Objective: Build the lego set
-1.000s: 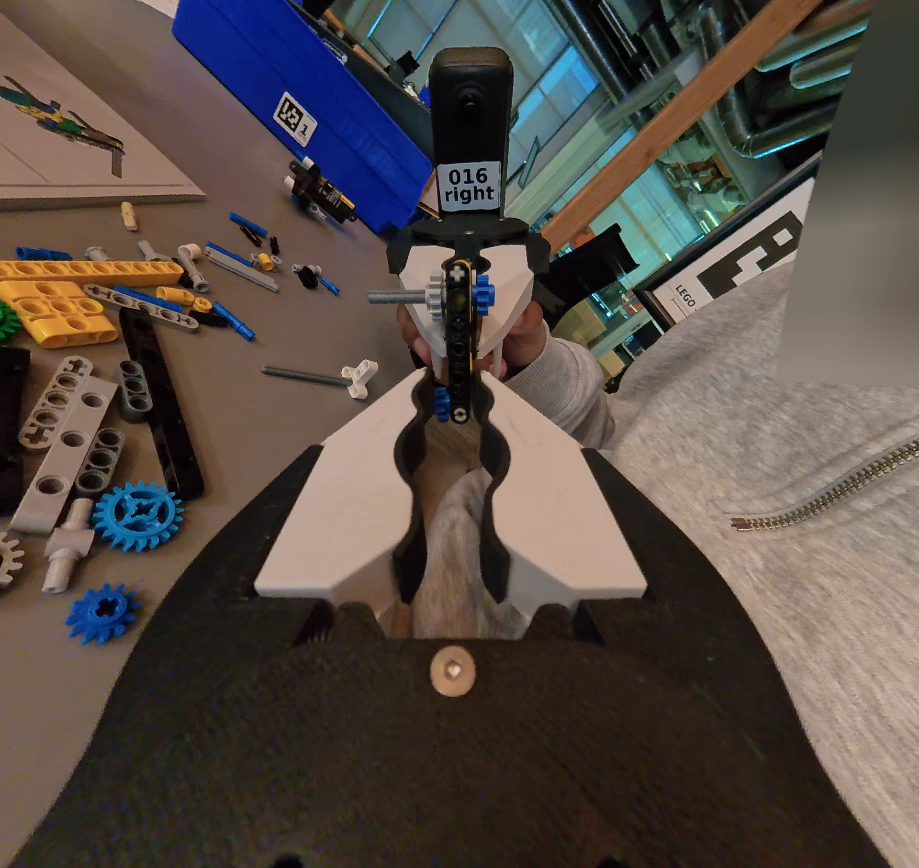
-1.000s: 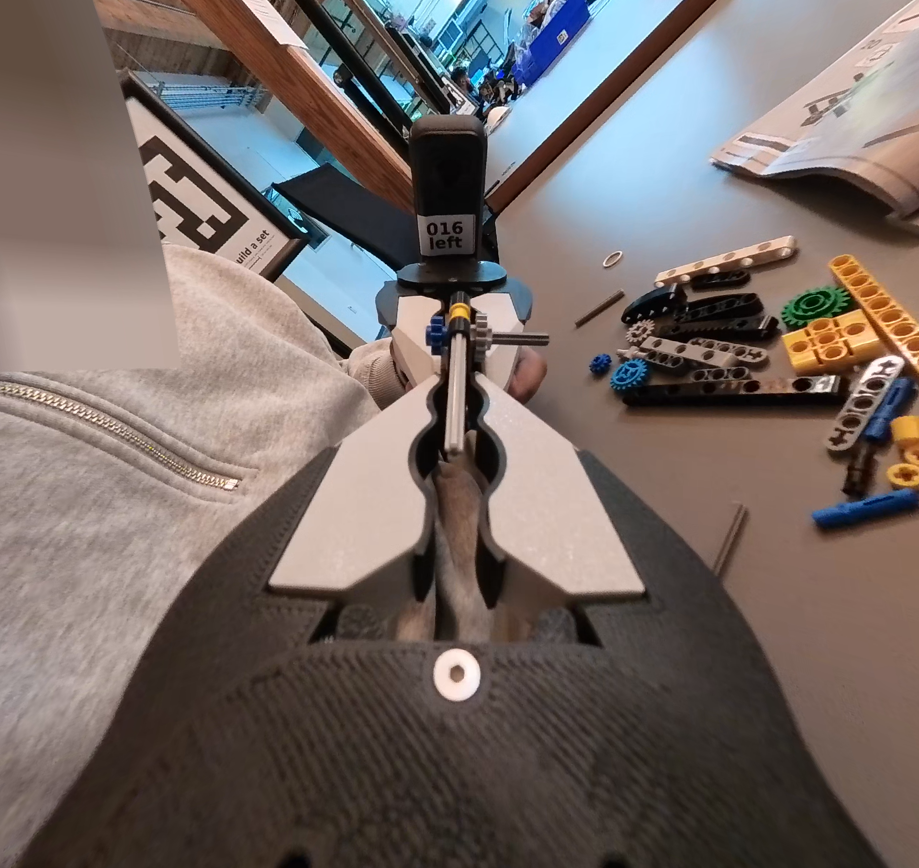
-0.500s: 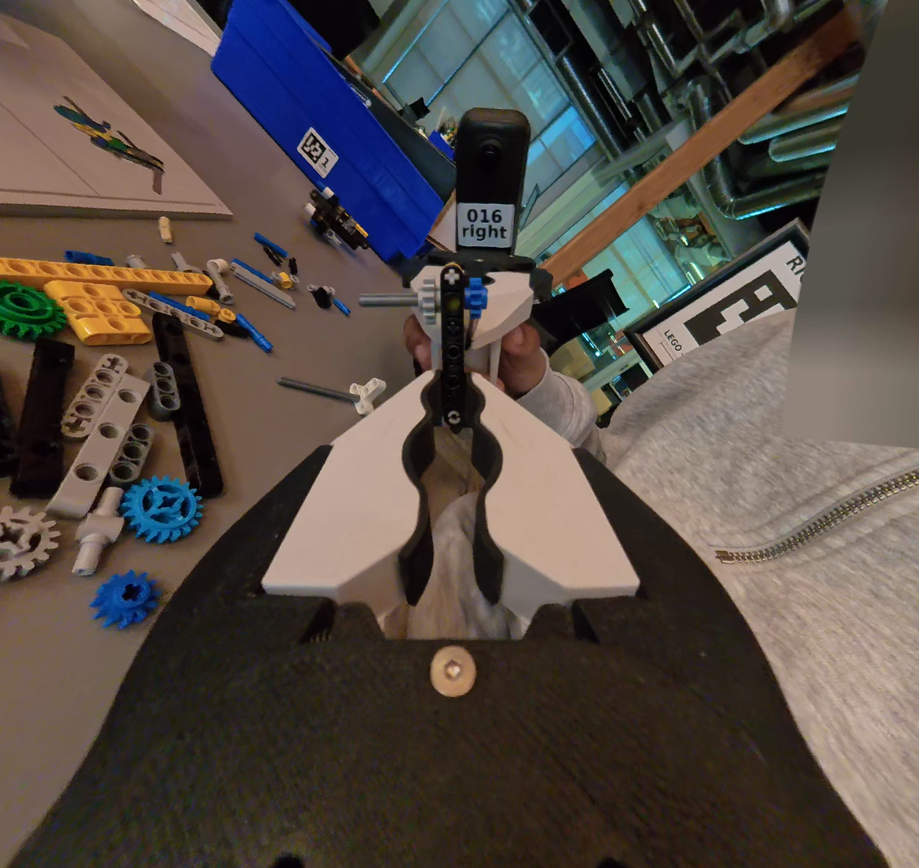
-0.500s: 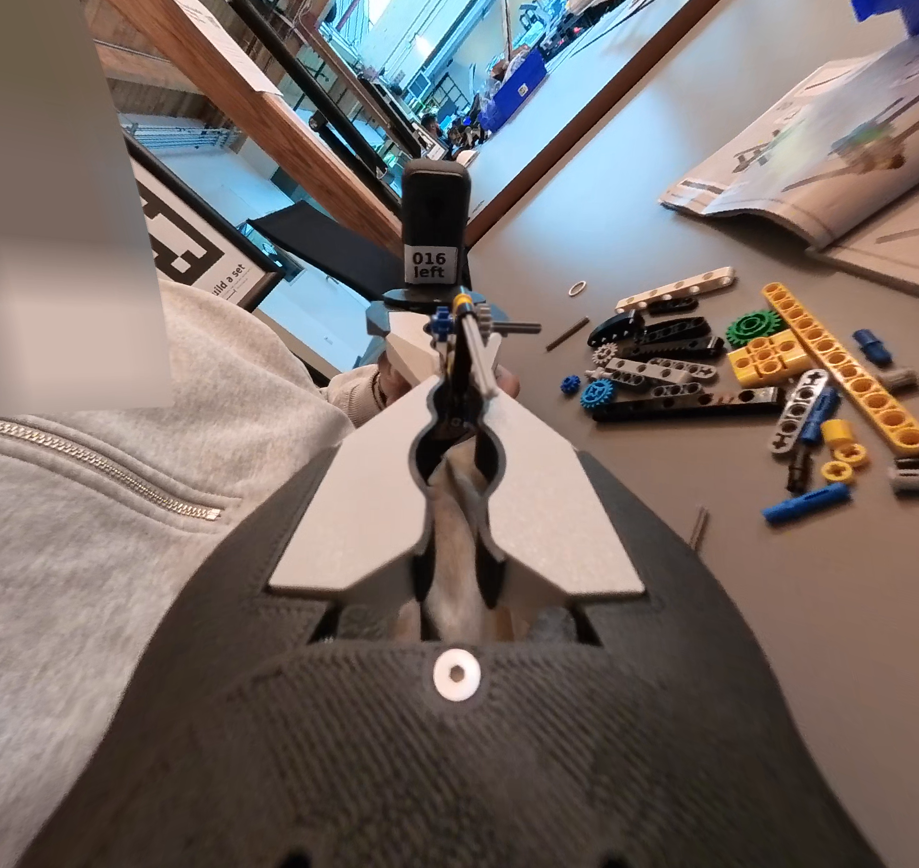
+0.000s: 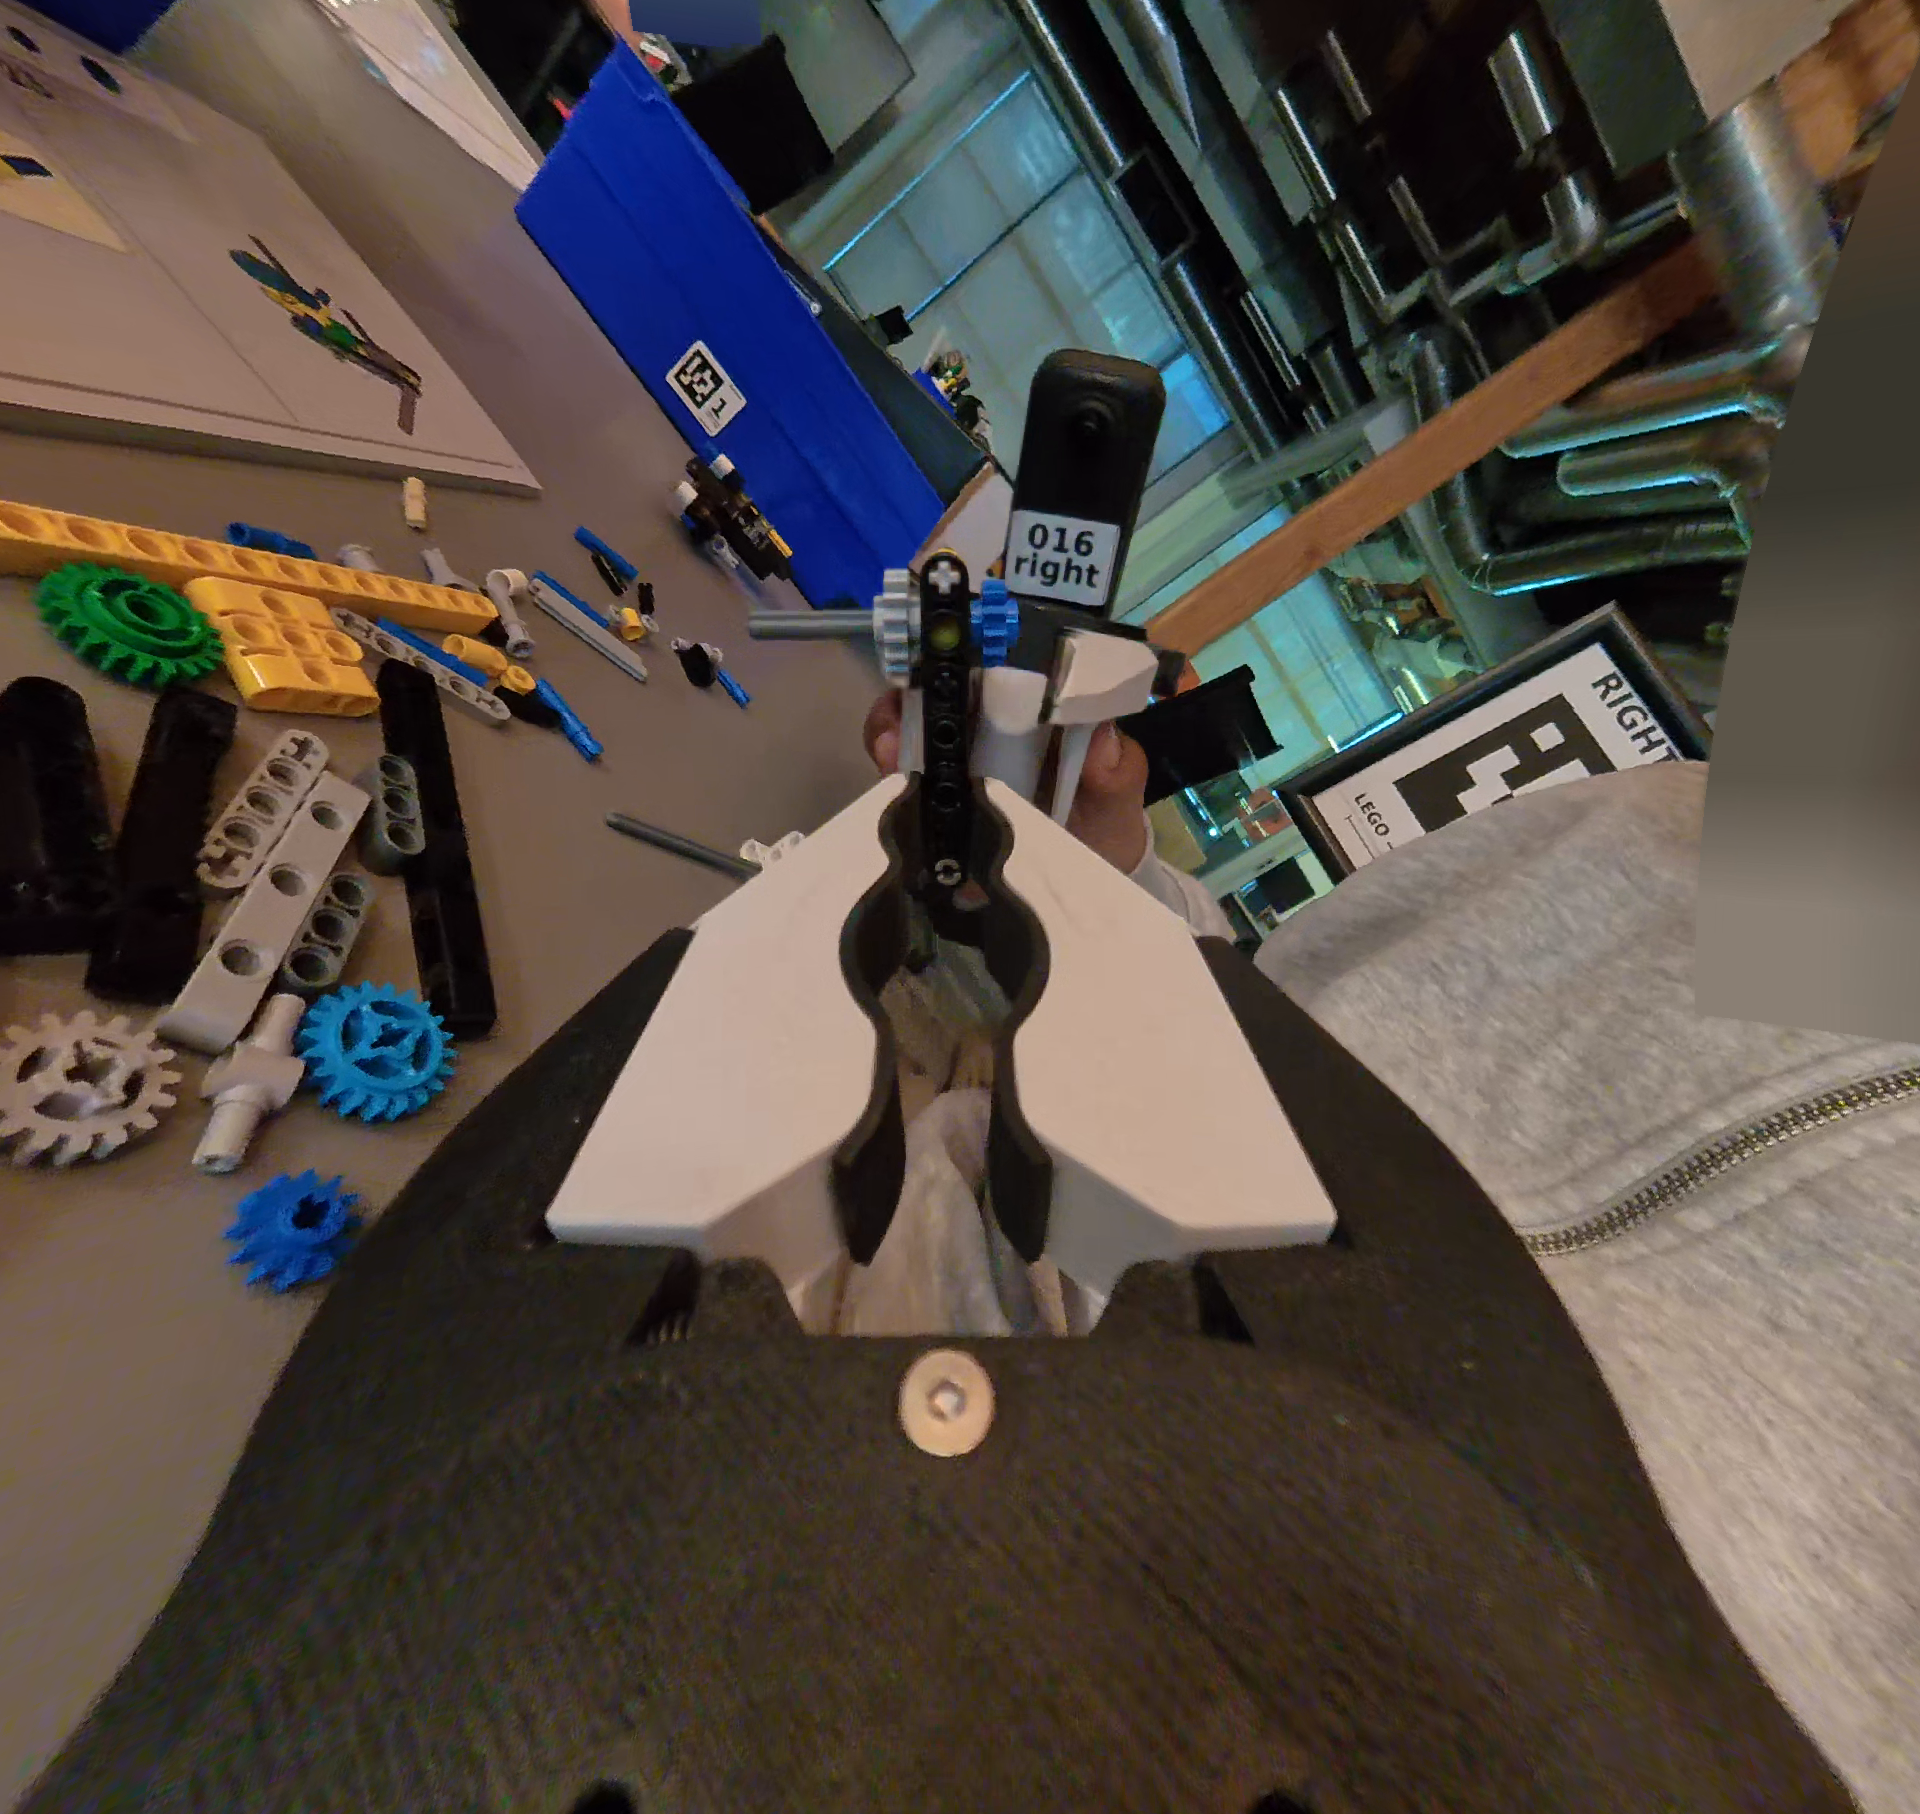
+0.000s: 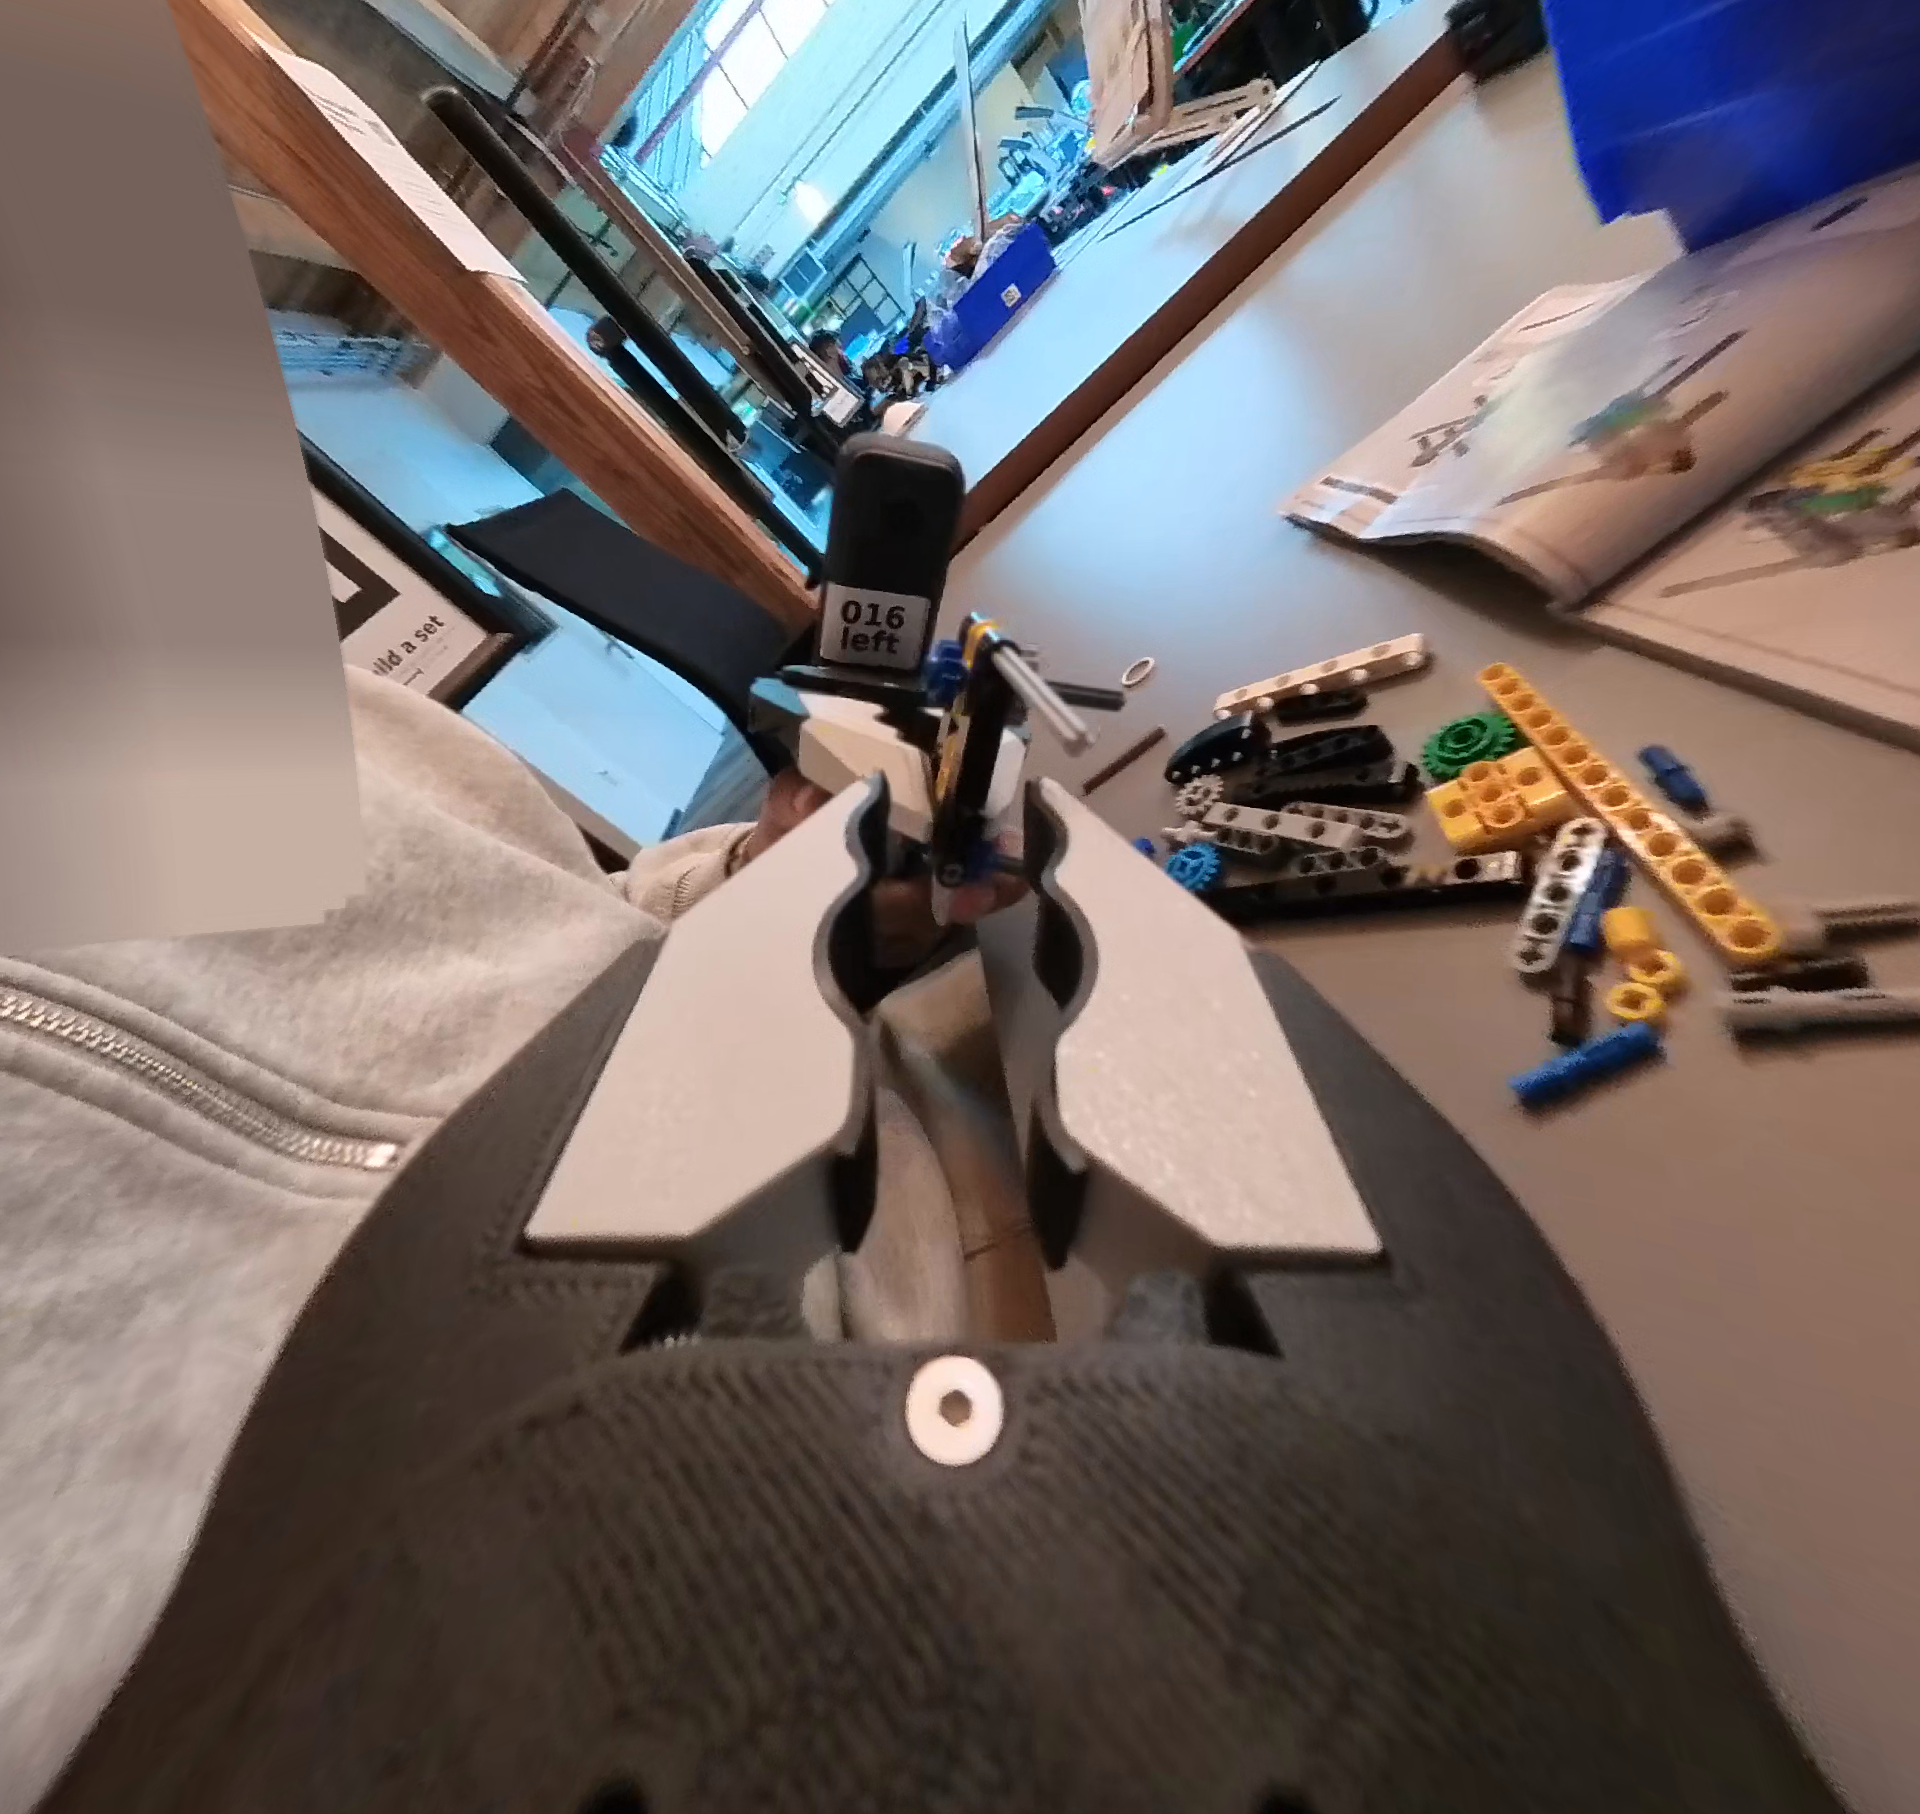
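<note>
Clamping black beam lengthwise, geared end outward: left gripper | right gripper jaws apart, empty

Glossy plastic gears lie on the smooth matt table beside a fuzzy grey cloth jacket.

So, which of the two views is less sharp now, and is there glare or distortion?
Right wrist view: motion blur smears the instruction booklet and the yellow beam; the right gripper stays fairly sharp. Left wrist view: crisper, the green gear shows its teeth. Both: wide-angle bending at the edges, bright bluish windows behind, no strong glare on the table.
</note>
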{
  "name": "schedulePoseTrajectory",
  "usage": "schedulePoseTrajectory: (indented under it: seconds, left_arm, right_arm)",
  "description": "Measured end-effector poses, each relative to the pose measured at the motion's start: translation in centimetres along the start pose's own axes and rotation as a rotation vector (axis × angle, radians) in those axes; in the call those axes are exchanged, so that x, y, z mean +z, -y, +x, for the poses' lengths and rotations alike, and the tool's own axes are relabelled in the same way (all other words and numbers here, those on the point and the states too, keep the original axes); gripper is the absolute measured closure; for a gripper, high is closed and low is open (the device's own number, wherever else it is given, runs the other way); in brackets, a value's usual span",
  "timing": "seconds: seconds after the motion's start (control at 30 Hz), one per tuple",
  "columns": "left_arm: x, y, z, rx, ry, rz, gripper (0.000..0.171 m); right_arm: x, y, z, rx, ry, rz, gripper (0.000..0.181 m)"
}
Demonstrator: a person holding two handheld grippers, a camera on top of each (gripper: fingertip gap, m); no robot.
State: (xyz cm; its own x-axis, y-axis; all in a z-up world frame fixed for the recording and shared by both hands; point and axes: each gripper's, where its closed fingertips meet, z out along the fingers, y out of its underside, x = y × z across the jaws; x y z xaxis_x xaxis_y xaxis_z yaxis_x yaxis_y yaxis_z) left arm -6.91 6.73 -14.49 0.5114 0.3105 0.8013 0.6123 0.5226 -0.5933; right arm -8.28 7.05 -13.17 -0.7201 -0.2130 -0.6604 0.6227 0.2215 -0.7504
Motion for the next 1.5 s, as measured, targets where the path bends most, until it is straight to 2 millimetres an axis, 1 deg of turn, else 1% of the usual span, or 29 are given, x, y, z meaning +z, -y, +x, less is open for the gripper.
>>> schedulePoseTrajectory:
  seconds: [0.07, 0.17, 0.2, 0.27, 0.33, 0.4, 0.5, 0.6, 0.67, 0.73, 0.8, 0.87, 0.93, 0.97, 1.1, 1.2, 1.3, 1.4, 1.5]
  left_arm:
    - [0.2, -0.3, 0.2, 0.007, -0.005, -0.013, 0.168]
    - [0.5, -1.1, 0.5, 0.022, -0.011, -0.049, 0.168]
    - [0.6, -1.3, 0.6, 0.026, -0.015, -0.061, 0.167]
    - [0.6, -1.4, 0.7, 0.038, -0.015, -0.072, 0.159]
    - [0.3, -1.2, 0.7, 0.049, -0.013, -0.069, 0.152]
    - [-0.1, -0.5, 0.5, 0.058, -0.005, -0.042, 0.149]
    - [-0.8, 0.5, 1.0, 0.071, -0.047, 0.002, 0.14]
    - [-1.2, 0.9, 1.8, 0.122, -0.097, 0.026, 0.127]
    - [-1.3, 0.8, 2.7, 0.158, -0.142, 0.028, 0.119]
    - [-1.1, 0.4, 3.6, 0.168, -0.19, 0.017, 0.11]
    - [-0.9, -0.4, 4.3, 0.133, -0.247, -0.018, 0.102]
    - [-0.7, -0.9, 5.3, 0.062, -0.329, -0.041, 0.097]
    - [-0.6, -1.4, 6.4, -0.026, -0.421, -0.071, 0.099]
    - [-0.6, -1.7, 6.9, -0.072, -0.471, -0.086, 0.102]
    - [0.0, -1.9, 8.4, -0.292, -0.63, -0.098, 0.118]
    - [0.2, -1.4, 8.9, -0.446, -0.734, -0.079, 0.12]
    - [0.3, -1.6, 9.0, -0.471, -0.74, -0.072, 0.119]
    - [0.0, -1.5, 9.2, -0.465, -0.746, -0.066, 0.12]
    - [-0.2, -1.3, 9.2, -0.485, -0.757, -0.052, 0.126]
  right_arm:
    - [0.9, -0.5, -0.1, 0.025, 0.021, -0.002, 0.158]
    - [1.6, -0.8, -0.4, 0.069, 0.057, 0.003, 0.173]
    - [1.6, -0.9, -0.4, 0.078, 0.065, 0.001, 0.175]
    - [1.5, -1.1, -0.4, 0.088, 0.071, -0.013, 0.176]
    - [1.2, -1.1, -0.2, 0.083, 0.059, -0.023, 0.176]
    - [0.8, -0.8, -0.2, 0.083, 0.058, -0.022, 0.177]
    - [0.3, -1.1, -0.5, 0.116, 0.099, -0.053, 0.176]
    - [0.0, -1.6, -1.8, 0.209, 0.224, -0.087, 0.177]
    - [-0.1, -2.0, -3.2, 0.281, 0.34, -0.105, 0.176]
    - [0.0, -2.5, -4.7, 0.318, 0.452, -0.133, 0.176]
    - [0.0, -2.7, -6.3, 0.308, 0.553, -0.137, 0.176]
    - [-0.3, -2.3, -7.9, 0.297, 0.663, -0.112, 0.176]
    - [-0.8, -1.7, -9.2, 0.28, 0.761, -0.074, 0.176]
    - [-1.1, -1.5, -9.5, 0.27, 0.788, -0.057, 0.176]
    - [-2.2, -0.4, -10.1, 0.256, 0.859, 0.033, 0.176]
    - [-2.8, 0.8, -9.8, 0.276, 0.894, 0.124, 0.176]
    - [-2.1, 0.8, -9.2, 0.261, 0.847, 0.133, 0.176]
    - [-1.4, 0.7, -9.1, 0.248, 0.829, 0.135, 0.176]
    - [-0.6, 0.3, -9.1, 0.243, 0.816, 0.118, 0.176]
